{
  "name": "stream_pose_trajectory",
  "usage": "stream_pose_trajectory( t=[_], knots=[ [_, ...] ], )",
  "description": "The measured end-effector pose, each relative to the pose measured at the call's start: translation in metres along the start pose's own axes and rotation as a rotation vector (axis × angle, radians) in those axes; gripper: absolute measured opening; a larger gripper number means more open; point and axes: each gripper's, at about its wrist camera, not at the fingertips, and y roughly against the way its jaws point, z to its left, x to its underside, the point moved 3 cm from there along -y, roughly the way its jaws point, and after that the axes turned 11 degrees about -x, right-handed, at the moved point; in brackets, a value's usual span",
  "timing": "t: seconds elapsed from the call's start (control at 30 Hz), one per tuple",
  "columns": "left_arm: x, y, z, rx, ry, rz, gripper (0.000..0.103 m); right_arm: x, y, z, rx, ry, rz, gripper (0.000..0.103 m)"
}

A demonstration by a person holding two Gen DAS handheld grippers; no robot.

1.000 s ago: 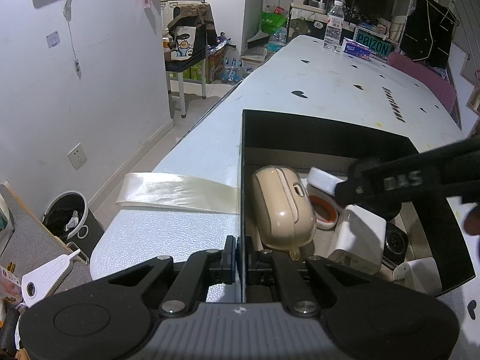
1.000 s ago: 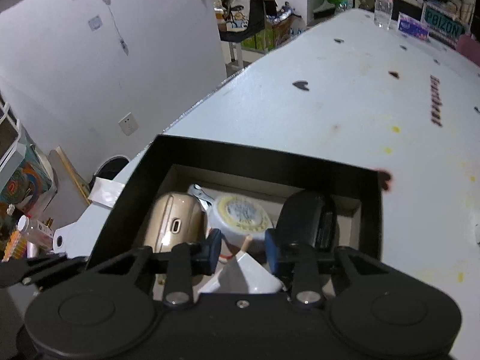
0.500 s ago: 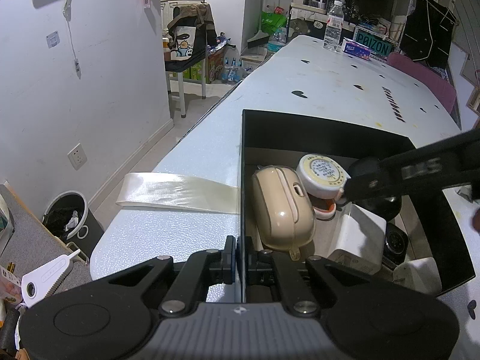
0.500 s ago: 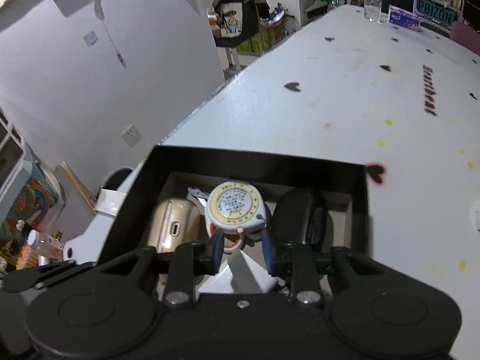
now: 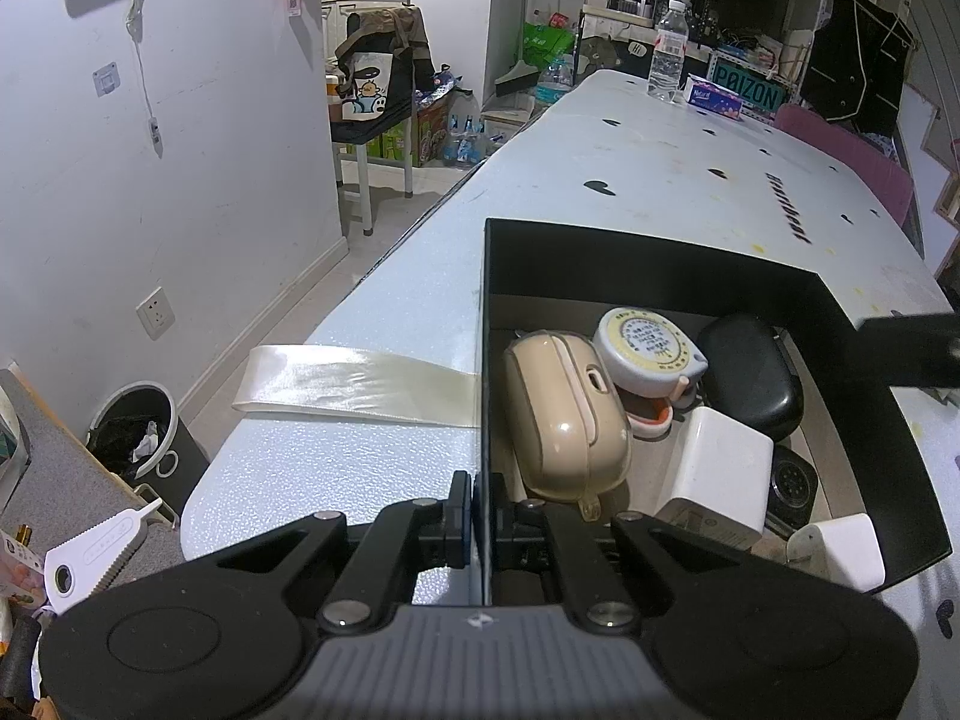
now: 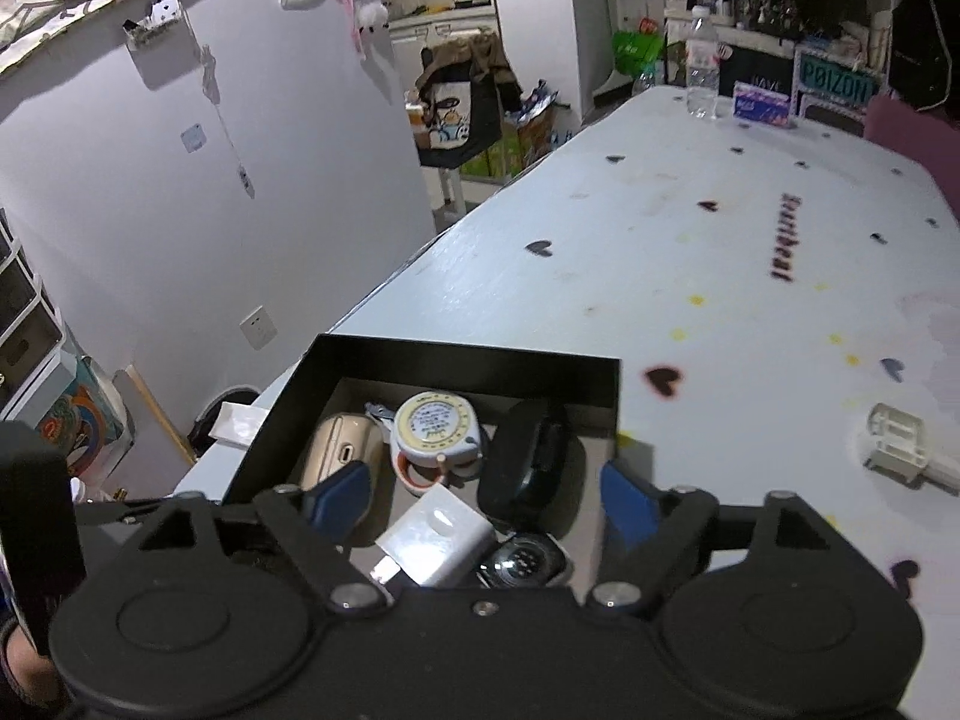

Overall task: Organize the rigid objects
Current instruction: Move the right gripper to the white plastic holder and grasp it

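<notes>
Step in hand: release of round tape measure point(image 6: 436, 427) into black box point(image 5: 654, 252); it rests atop items there. Right gripper point(image 6: 486, 498) jaws have just been opening, now apart, nothing between. Left gripper point(image 5: 477, 510) jaws clamped on box wall, steadying. Next, likely: fetch clear block point(image 6: 894, 435) lying on table point(image 6: 660, 276), well apart from box.

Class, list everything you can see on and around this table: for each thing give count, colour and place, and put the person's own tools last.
Box: one, black, near table end.
Earbud case: one, beige, box left side.
Round tape measure: one, white and yellow, box rear, resting on an orange-and-white ring.
Oval case: one, black, box right rear.
Charger: one, white, box middle.
Watch: one, black, beside charger.
Clear block: one, transparent, table right of box.
Water bottle: one, clear, far table end.
Left hand-held gripper: black, shut on box wall.
Right hand-held gripper: black, blue pads, just opened, empty, above box.
</notes>
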Motion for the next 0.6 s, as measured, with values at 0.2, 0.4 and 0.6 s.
stream_pose_trajectory(
  t=[0.2, 0.4, 0.6],
  knots=[
    [0.000, -0.001, 0.002, -0.003, -0.002, 0.000, 0.004, 0.009, 0.019, -0.004, 0.020, 0.005, -0.058, 0.101],
    [0.000, -0.001, 0.004, -0.006, -0.004, 0.000, 0.004, 0.012, 0.029, -0.006, 0.015, 0.007, -0.092, 0.103],
    [0.000, -0.001, 0.006, -0.012, -0.008, 0.000, 0.003, 0.014, 0.033, -0.013, 0.035, 0.023, -0.120, 0.103]
  ],
)
